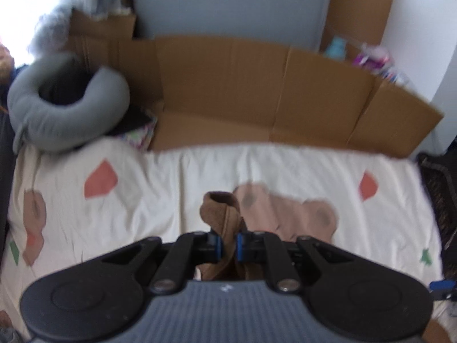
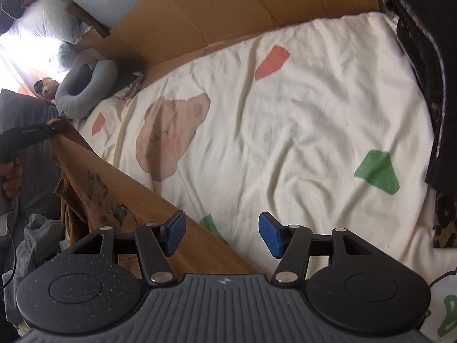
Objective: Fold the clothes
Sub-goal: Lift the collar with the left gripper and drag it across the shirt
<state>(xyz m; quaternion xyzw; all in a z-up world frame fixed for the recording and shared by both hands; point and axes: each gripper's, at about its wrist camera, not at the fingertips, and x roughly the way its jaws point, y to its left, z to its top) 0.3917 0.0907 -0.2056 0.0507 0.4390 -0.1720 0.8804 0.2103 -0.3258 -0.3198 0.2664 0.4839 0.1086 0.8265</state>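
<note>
Left wrist view first: I see the grey ring-shaped cushion [image 1: 68,105] at far left on the bed, with the flattened cardboard [image 1: 257,91] propped along the far edge behind the cream sheet [image 1: 160,188]. At centre, my left gripper [image 1: 227,247] is clamped on the brown garment [image 1: 221,214], a bunched fold of which stands up between the blue pads [image 1: 217,247] and partly covers the bear print [image 1: 285,214] on the sheet. A red patch [image 1: 368,185] of the print lies further right. This view is blurred, so I cannot make out finer detail of the cloth.

Right wrist view, left to right: a person's hand [image 2: 11,177] holds the left gripper [image 2: 50,128] at the left edge, its tips pinching a corner of the brown garment [image 2: 120,197]. The garment hangs from there, taut, and runs diagonally down toward my right gripper [image 2: 222,233]; a dark graphic shows on it. The right gripper stands wide apart, holding nothing, with its left finger [image 2: 174,233] over the garment edge and its right finger over the cream sheet [image 2: 300,114]. The bear print [image 2: 168,134] lies beyond, a green patch [image 2: 377,171] to the right, and dark patterned fabric [image 2: 428,57] along the right margin.
</note>
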